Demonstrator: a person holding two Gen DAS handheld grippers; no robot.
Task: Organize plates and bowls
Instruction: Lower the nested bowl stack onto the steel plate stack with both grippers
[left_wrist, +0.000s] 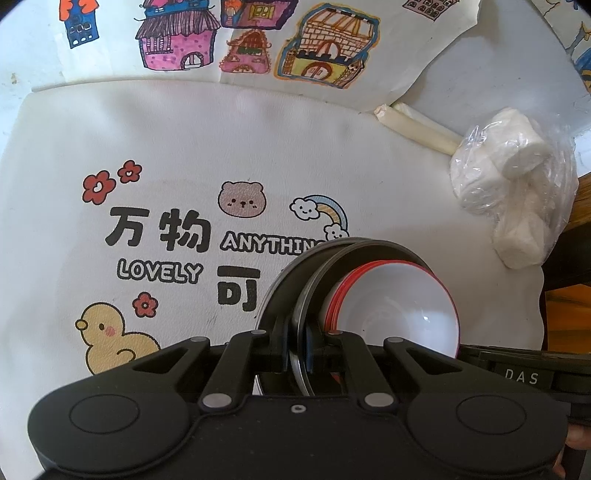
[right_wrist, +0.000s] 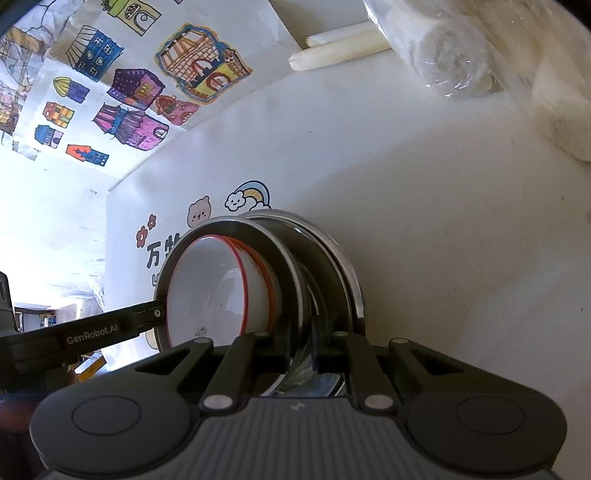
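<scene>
Two black metal-rimmed plates (left_wrist: 282, 284) stand on edge, stacked together and tilted over the white printed cloth (left_wrist: 177, 147). White bowls with red rims (left_wrist: 399, 314) nest against the nearer plate. My left gripper (left_wrist: 298, 350) is shut on a plate rim. From the right edge, my right gripper (left_wrist: 476, 354) reaches the same stack. In the right wrist view the right gripper (right_wrist: 299, 350) is shut on a plate (right_wrist: 328, 269) rim, beside the white bowl (right_wrist: 210, 291). The left gripper (right_wrist: 147, 315) meets the stack's left rim there.
A plastic bag of white rolls (left_wrist: 517, 173) lies at the cloth's right end, with two pale paper-wrapped sticks (left_wrist: 417, 127) beside it. A sheet of coloured house drawings (left_wrist: 258, 40) lies beyond the cloth. A wooden edge (left_wrist: 583, 203) shows far right.
</scene>
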